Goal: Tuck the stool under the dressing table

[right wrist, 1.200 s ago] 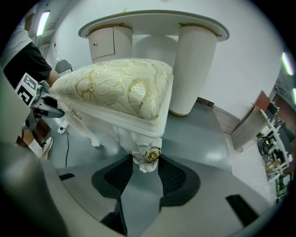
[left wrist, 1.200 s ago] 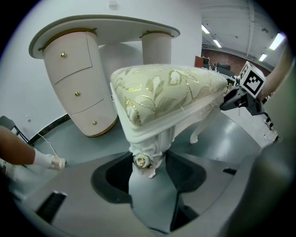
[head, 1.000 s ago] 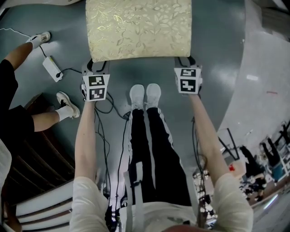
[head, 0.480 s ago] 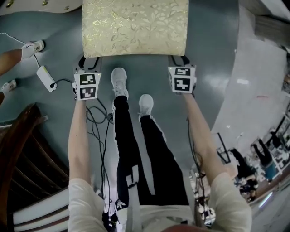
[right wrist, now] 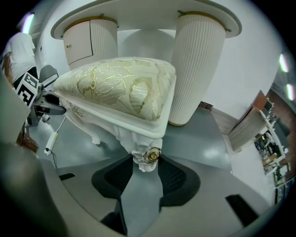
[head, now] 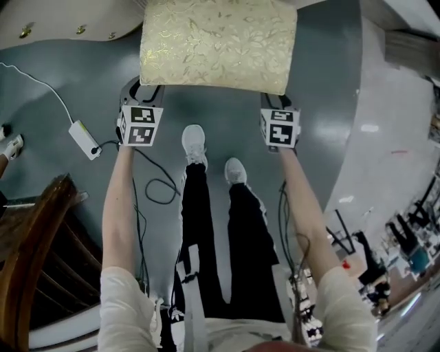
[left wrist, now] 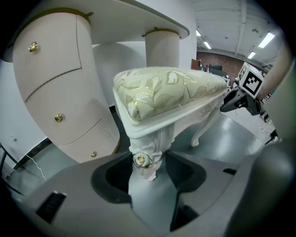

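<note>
The stool point(head: 218, 42), white-framed with a cream and gold leaf-pattern cushion, stands at the top of the head view just short of the white dressing table point(head: 62, 20). My left gripper point(head: 141, 96) is at its near left corner and my right gripper point(head: 278, 103) at its near right corner. In the left gripper view the gripper point(left wrist: 148, 173) is shut on the corner leg point(left wrist: 147, 159) with its gold rose. The right gripper view shows that gripper point(right wrist: 145, 173) shut on the other rose-topped leg point(right wrist: 147, 157). Beyond the stool rise the table's drawer unit point(left wrist: 55, 92) and ribbed pedestal point(right wrist: 196, 69).
A white power adapter point(head: 86, 139) with its cable lies on the grey floor left of my left arm, and loose cables point(head: 155, 189) trail by my feet point(head: 194, 144). A dark wooden chair point(head: 34, 240) stands at lower left. Equipment clutters the lower right point(head: 405, 240).
I have stepped forward, one foot ahead of the other. The stool has moved with both grippers toward the dressing table, more of which shows at top left. The seated person at left has slid out of view.
</note>
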`<state>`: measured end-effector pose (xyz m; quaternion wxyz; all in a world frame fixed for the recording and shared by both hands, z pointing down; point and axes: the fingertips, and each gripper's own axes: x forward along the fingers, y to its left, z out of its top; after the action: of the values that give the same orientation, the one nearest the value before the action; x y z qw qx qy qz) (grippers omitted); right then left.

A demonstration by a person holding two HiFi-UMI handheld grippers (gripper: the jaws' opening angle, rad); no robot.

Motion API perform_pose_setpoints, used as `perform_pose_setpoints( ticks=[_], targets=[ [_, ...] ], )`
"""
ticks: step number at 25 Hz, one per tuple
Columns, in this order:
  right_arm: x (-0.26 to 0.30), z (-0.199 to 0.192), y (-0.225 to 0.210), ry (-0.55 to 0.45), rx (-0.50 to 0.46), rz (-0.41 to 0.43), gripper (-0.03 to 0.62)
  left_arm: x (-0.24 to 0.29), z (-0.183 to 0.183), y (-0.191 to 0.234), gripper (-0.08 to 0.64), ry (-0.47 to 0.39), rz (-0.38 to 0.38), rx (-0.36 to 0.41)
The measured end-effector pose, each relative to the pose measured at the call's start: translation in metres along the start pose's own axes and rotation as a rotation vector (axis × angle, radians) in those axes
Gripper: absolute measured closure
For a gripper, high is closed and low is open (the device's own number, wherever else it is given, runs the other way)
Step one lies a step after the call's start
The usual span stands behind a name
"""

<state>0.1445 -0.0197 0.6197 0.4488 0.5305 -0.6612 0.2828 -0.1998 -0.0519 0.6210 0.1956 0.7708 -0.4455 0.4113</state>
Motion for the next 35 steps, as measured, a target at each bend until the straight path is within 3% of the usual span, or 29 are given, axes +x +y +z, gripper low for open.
perform_pose_setpoints(
  ticks=[8, 18, 35],
  targets=[
    [-0.005, -0.006, -0.006, -0.037, -0.008, -0.008, 0.423, -0.009, -0.009, -0.015, 0.334, -0.014, 0.035, -0.018],
    [0.014, 0.034, -0.019, -0.05, -0.071, 0.012, 0.423, 0.008, 0.008, -0.001, 0.334, 0.06, 0.059, -0.087],
    [0.024, 0.049, -0.015, -0.142, -0.044, -0.002, 0.423, 0.02, 0.023, 0.021, 0.334, 0.087, 0.072, -0.039]
  ],
)
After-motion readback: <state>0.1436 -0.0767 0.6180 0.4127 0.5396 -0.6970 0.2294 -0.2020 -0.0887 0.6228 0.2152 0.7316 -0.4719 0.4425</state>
